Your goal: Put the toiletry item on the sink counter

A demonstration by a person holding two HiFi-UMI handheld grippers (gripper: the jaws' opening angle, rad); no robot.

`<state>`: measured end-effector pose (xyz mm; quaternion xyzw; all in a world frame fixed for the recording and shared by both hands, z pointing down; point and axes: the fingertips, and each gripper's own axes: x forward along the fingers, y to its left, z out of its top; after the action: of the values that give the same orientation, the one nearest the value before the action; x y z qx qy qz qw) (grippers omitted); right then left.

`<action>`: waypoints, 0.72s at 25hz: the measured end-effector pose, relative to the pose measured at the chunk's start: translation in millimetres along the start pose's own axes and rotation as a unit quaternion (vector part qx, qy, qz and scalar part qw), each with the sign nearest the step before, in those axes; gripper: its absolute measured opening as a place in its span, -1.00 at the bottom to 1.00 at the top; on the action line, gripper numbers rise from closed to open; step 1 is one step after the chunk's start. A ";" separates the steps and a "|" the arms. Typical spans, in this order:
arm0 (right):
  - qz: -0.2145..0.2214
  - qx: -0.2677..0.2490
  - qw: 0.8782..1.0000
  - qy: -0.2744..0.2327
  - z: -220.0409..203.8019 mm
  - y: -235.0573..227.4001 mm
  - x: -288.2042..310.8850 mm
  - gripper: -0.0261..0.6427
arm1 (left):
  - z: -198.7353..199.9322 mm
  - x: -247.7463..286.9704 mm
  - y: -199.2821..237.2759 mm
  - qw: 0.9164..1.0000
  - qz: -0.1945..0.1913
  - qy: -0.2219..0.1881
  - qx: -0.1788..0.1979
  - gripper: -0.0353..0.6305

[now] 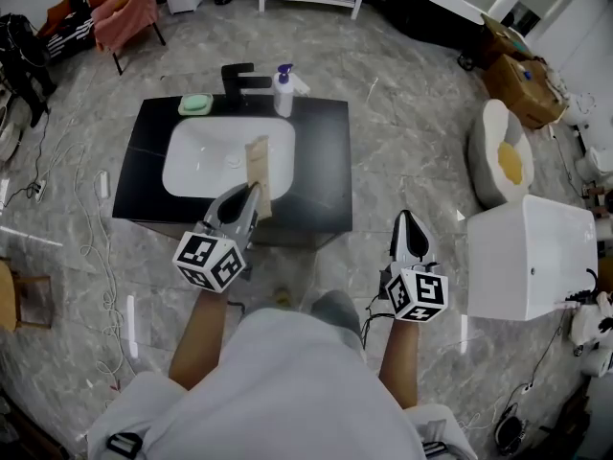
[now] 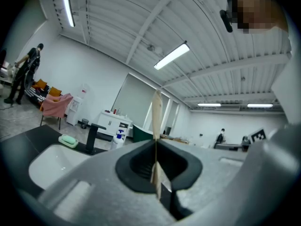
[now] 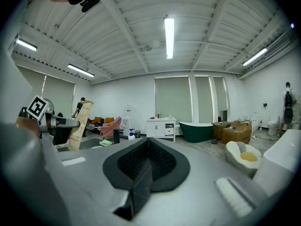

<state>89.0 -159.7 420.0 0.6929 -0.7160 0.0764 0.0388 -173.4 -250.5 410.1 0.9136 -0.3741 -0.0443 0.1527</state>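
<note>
Grey marble floor (image 1: 402, 142) fills the head view. Black sink counter (image 1: 326, 175) sits centre; its near edge is partly covered by the left gripper. White boxy fixture (image 1: 532, 257) is well right of the counter, type hard to tell. White oval basin (image 1: 201, 156) is sunk in the counter's left half.

Left gripper (image 1: 244, 199) is at the counter's near edge, jaws clamped tight on a tan flat cardboard pack (image 1: 259, 169). The pack stands upright out of the jaws, overlapping the basin's near right rim in the head view, not lying on the counter. Its lower end is buried between the jaw pads. The left gripper view shows it edge-on only, a thin strip. The right gripper view shows its face, print too blurred to read.

Right gripper (image 1: 409, 230) is off the counter's near right corner, over the floor, jaws pressed together with nothing between them.

At the counter's back edge: white pump bottle with blue top (image 1: 283, 94), black faucet (image 1: 239, 77) just left of it, green soap bar (image 1: 195, 104) at the far left. The person's forearms are cut off by clothing.
</note>
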 end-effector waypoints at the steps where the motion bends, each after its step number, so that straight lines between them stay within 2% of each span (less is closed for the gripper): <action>1: -0.001 0.000 1.000 0.000 1.2 -1.0 1.0 -0.91 | 1.1 2.1 0.1 1.000 -0.001 -0.001 0.000 -0.89; 10: 0.002 0.001 1.000 -0.004 5.5 -16.7 27.9 -0.91 | 0.7 33.0 0.3 1.000 -0.008 0.002 -0.004 -0.89; 18: 0.023 0.002 1.000 -0.008 13.0 -52.1 74.4 -0.91 | -1.5 86.1 -1.3 1.000 0.001 0.013 0.005 -0.89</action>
<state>138.9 -236.6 422.1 0.6767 -0.7320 0.0729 0.0296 -110.7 -309.3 414.0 0.9144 -0.3734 -0.0308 0.1532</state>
